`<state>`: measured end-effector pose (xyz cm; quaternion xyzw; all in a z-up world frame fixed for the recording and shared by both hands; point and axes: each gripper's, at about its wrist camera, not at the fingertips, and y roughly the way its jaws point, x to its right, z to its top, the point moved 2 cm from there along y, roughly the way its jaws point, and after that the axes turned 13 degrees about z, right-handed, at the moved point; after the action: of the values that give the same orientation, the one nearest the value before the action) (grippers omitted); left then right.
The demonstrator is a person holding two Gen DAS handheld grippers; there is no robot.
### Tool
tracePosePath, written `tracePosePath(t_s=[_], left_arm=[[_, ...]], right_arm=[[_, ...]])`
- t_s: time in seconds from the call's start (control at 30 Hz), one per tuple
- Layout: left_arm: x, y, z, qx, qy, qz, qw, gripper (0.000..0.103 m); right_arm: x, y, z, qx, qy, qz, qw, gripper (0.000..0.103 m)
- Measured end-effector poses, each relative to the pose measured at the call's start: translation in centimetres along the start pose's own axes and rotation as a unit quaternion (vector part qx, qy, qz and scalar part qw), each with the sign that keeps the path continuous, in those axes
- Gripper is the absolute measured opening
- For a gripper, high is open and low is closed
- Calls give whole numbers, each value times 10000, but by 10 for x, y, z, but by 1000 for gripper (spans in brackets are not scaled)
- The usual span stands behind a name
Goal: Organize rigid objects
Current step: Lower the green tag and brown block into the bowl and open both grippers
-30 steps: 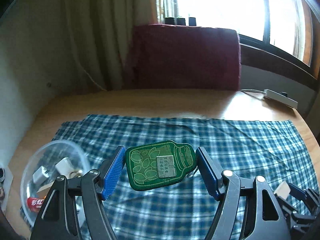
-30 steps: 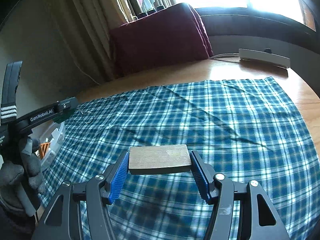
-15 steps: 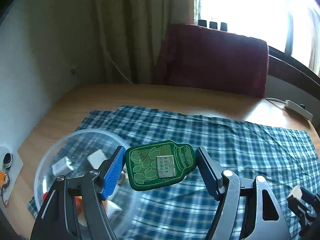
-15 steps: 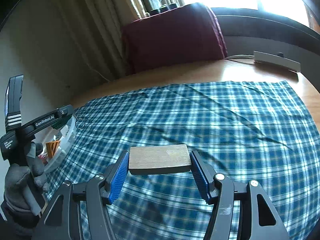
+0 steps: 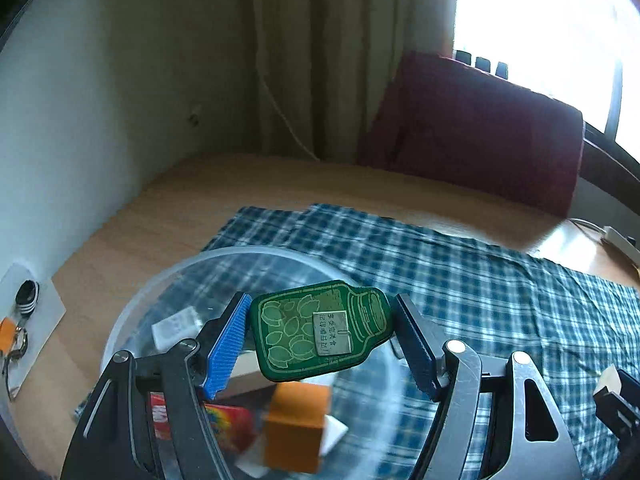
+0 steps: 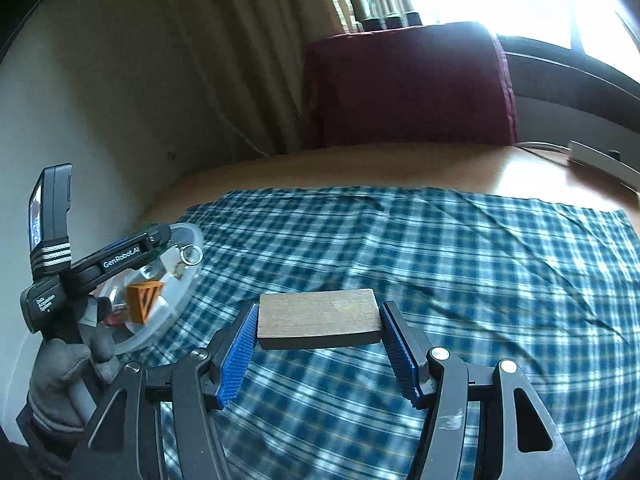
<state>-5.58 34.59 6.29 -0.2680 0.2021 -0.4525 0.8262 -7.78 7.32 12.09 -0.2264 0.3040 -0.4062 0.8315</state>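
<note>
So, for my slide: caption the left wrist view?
Left gripper holds a green jar-shaped tag above a clear bowl of small items.

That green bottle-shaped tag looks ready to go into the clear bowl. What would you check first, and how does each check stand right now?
1. Left gripper grips the green bottle-shaped tag between both fingers: ok.
2. Tag is over the clear bowl, inside its rim: ok.
3. Room in the bowl among the orange block and white pieces: ok, by the look of it.
4. Tag's key ring hangs free of the rim: cannot tell.
5. Right gripper holds the wooden block clear of the bowl, over the plaid cloth: ok.
</note>
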Motion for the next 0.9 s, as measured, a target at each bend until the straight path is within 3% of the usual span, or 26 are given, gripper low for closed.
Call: tracePosePath(t_s=[0.3,0.63,0.9], left_arm=[[-36,16,-9,-93,-272,100,9995,72],[-185,43,-14,-190,-597,55,9980,77],[-301,37,-20,-140,-855,189,9961,83]], right_arm=[[-27,44,9,-183,-260,30,9995,64],[-26,100,6,-403,-593,202,9972,64],[-56,131,-5,-540,-875,499,9934,64]])
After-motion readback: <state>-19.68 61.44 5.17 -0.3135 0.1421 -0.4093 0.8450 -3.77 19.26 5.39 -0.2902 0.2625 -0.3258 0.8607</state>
